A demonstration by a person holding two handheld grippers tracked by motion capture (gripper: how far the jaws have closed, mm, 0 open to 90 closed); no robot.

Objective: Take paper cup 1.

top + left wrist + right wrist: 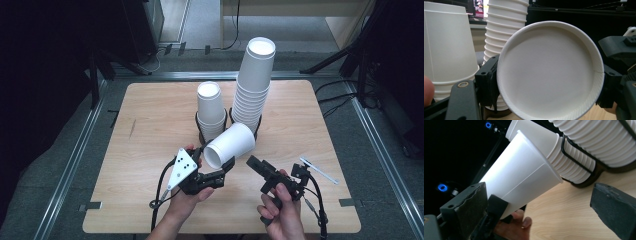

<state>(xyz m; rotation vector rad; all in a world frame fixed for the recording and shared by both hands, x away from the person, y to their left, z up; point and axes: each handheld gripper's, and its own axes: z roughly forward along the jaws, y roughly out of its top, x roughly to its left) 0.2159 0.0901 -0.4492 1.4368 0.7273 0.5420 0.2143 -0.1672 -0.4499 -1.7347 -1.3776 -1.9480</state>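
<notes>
A white paper cup (231, 144) is held on its side above the table, its open mouth (549, 72) facing my left gripper's camera. My left gripper (214, 159) is shut on the cup near its rim, one jaw on each side of it. My right gripper (276, 166) hangs just right of the cup, open, with nothing between its fingers (616, 207). Behind the cup stand a short stack of cups (210, 107) and a tall stack (255, 82), each upside down in a black wire holder (584, 167).
The wooden table (150, 130) has bare room to the left and right of the stacks. A thin white strip (320, 171) lies near the right edge. Metal rails and dark stands surround the table on the floor.
</notes>
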